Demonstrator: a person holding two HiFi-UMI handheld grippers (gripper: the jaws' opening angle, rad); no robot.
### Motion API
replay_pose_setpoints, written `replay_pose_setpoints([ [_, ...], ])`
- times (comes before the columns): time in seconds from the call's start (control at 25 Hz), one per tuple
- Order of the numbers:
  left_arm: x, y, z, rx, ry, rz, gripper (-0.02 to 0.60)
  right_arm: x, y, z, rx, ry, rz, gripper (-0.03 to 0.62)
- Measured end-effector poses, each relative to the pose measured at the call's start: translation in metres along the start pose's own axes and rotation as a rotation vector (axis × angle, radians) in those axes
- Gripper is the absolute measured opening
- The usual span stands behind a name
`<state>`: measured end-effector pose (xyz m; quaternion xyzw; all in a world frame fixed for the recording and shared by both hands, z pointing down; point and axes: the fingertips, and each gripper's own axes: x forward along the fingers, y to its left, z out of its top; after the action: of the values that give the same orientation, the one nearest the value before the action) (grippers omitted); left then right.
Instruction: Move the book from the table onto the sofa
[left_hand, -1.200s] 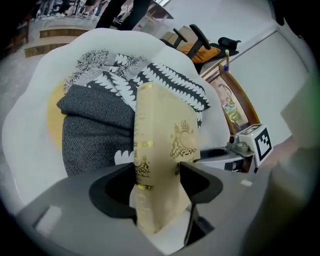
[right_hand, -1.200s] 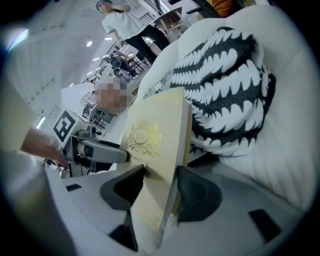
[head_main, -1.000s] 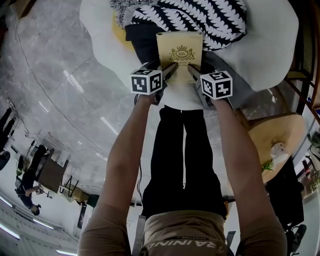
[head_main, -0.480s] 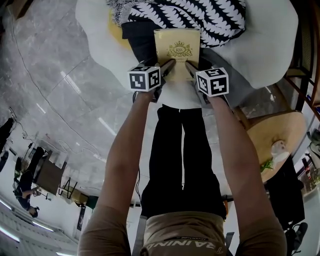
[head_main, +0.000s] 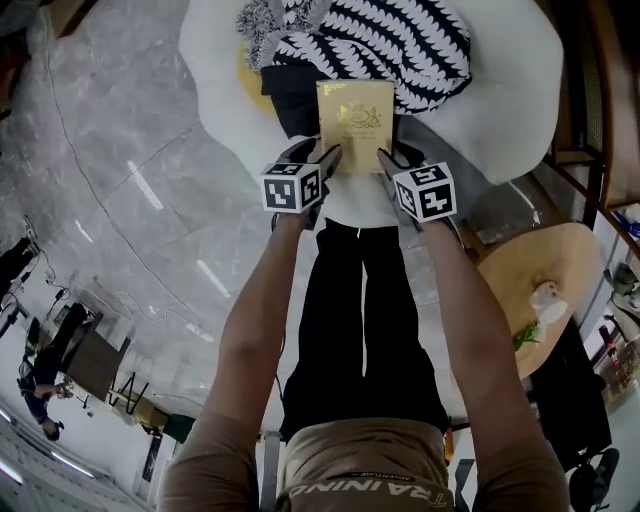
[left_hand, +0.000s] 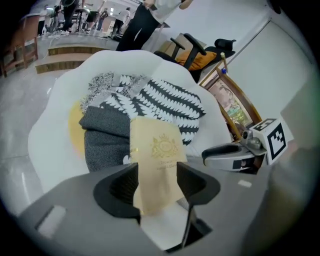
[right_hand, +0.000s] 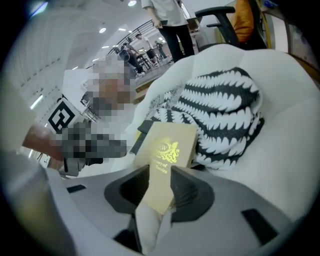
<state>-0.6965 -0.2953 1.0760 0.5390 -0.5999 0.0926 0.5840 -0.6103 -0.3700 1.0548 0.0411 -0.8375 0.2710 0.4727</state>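
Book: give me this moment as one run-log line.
book lying on sofa | left tool open, jaws just closing, nothing gripped | right tool open, jaws just closing, nothing gripped | placement looks done

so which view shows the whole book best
head view: the book shows almost whole, on the sofa. both gripper views catch its gold cover closer, but the left claw and right claw hide its lower part.

White sofa (head_main: 520, 90) bears zigzag throw (head_main: 400, 40), grey cloth (head_main: 292, 100).

Book (head_main: 355, 128) cover matt paper (gilt crest (head_main: 356, 116) glossy).
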Motion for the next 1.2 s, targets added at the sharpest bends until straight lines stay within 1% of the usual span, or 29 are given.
replay_pose_setpoints([
  [0.04, -0.007, -0.009, 0.003, 0.013, -0.006, -0.016, 0.244, -0.009, 0.005, 0.006, -0.016, -0.01, 0.003, 0.125],
  [0.12, -0.023, -0.026, 0.011, 0.056, -0.014, -0.045, 0.242, -0.027, 0.015, 0.019, -0.051, -0.032, 0.005, 0.11],
  [0.16, -0.032, -0.034, 0.013, 0.078, -0.018, -0.058, 0.236, -0.037, 0.019, 0.026, -0.068, -0.042, 0.001, 0.084],
  [0.2, -0.042, -0.042, 0.015, 0.097, -0.023, -0.068, 0.214, -0.046, 0.024, 0.031, -0.078, -0.053, -0.004, 0.028],
  [0.24, -0.053, -0.051, 0.017, 0.113, -0.03, -0.078, 0.186, -0.057, 0.029, 0.036, -0.081, -0.062, -0.007, 0.018],
  [0.32, -0.075, -0.069, 0.021, 0.14, -0.046, -0.096, 0.055, -0.078, 0.04, 0.044, -0.081, -0.079, -0.002, 0.006],
  [0.36, -0.087, -0.079, 0.022, 0.151, -0.051, -0.108, 0.022, -0.089, 0.048, 0.047, -0.087, -0.085, 0.005, 0.006],
  [0.4, -0.1, -0.089, 0.022, 0.161, -0.055, -0.122, 0.006, -0.101, 0.058, 0.049, -0.098, -0.089, 0.015, 0.006],
  [0.52, -0.139, -0.115, 0.025, 0.179, -0.092, -0.142, 0.006, -0.135, 0.087, 0.058, -0.147, -0.095, 0.059, 0.006],
  [0.64, -0.173, -0.128, 0.037, 0.18, -0.159, -0.122, 0.006, -0.161, 0.109, 0.075, -0.226, -0.106, 0.087, 0.005],
  [0.76, -0.218, -0.146, 0.03, 0.157, -0.189, -0.09, 0.006, -0.199, 0.137, 0.075, -0.245, -0.095, 0.08, 0.005],
  [0.92, -0.276, -0.173, 0.041, 0.137, -0.262, -0.068, 0.006, -0.249, 0.174, 0.088, -0.274, -0.117, 0.074, 0.005],
  [1.08, -0.33, -0.202, 0.059, 0.156, -0.355, -0.042, 0.006, -0.302, 0.213, 0.11, -0.312, -0.205, 0.069, 0.005],
  [1.2, -0.368, -0.224, 0.085, 0.201, -0.436, -0.031, 0.006, -0.34, 0.237, 0.14, -0.346, -0.302, 0.06, 0.005],
])
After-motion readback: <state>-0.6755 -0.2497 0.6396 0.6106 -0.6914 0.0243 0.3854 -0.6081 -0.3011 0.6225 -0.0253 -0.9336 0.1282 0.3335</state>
